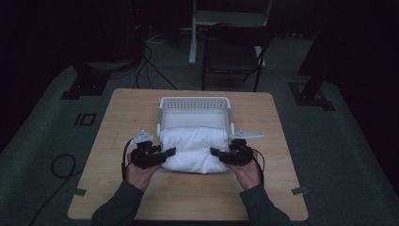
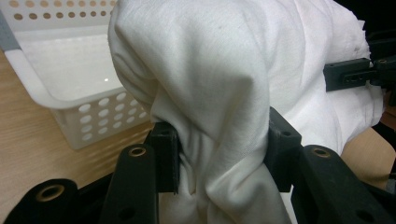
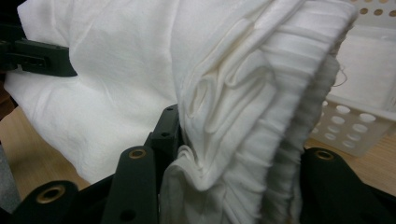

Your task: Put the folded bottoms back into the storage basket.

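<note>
A folded white cloth [image 1: 194,149] is held between the two grippers, a bunched end in each. Its far part lies over the near rim of a white perforated plastic basket [image 1: 195,102], while its near part hangs above the wooden table [image 1: 188,197], roughly at the middle of the tabletop.

The left gripper [image 1: 165,153] has its jaws clamped on the cloth's left end; in the left gripper view the fabric [image 2: 210,93] is pinched into tight creases between the two black pads. The right gripper [image 1: 215,151] has its jaws closed on the cloth's right end, where the right gripper view shows stacked pleats and layered folds [image 3: 243,107] squeezed between the jaws.

The basket stands toward the table's far edge, near its centre. What can be seen of its inside, the far part of the floor and walls, holds nothing but the overhanging cloth; the nearer part is hidden by fabric.

Beyond the table's far edge a dark folding chair [image 1: 233,54] stands on the floor.
</note>
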`<state>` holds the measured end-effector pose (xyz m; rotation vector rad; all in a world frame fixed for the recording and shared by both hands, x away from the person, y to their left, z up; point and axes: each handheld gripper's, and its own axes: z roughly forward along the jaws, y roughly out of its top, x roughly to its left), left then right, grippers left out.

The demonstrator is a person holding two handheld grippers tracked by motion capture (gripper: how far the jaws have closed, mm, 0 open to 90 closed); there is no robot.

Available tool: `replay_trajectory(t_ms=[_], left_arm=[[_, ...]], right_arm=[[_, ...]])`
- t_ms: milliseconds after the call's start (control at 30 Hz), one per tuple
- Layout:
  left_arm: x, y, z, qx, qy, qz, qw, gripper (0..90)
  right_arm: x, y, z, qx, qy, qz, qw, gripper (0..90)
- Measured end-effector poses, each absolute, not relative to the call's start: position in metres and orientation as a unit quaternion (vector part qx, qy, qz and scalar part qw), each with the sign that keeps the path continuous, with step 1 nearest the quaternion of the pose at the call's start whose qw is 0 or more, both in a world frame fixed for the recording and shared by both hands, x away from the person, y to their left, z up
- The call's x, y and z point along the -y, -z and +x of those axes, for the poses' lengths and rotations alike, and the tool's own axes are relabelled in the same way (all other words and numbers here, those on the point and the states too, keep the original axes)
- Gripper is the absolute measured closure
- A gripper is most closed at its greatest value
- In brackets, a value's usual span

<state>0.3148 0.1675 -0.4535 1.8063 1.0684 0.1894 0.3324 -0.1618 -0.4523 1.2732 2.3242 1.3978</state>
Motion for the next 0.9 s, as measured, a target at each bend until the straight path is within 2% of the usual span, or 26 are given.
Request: replay_trajectory(t_ms=[900], left_arm=[[-0.165,0.439,0.330,-0.436,-0.085,0.741,0.503,57.0]], right_arm=[[0.164,0.438,0.346,-0.768,-0.473,0.424,0.086,56.0]])
